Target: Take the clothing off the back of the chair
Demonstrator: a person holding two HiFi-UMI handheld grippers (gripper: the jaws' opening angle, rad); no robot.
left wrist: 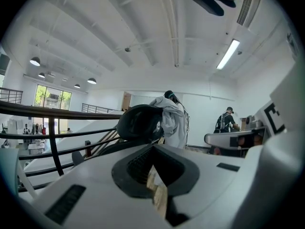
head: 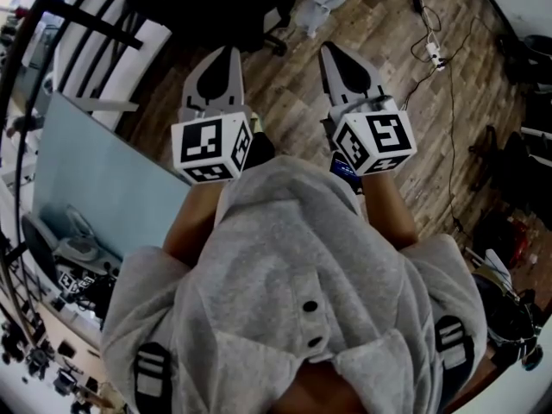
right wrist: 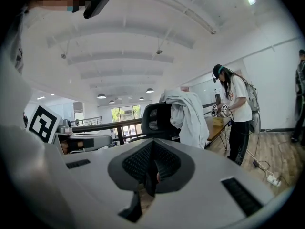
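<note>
Right gripper view: clothing [right wrist: 189, 112] draped over chair [right wrist: 156, 120] back, well ahead. Step, judged: approach; part jaws before reaching, pinch cloth near the top fold, lift upward clear. Left gripper [head: 228, 57], right gripper [head: 336, 54]: jaws together, nothing held, side by side, pointing slightly downward.
</note>
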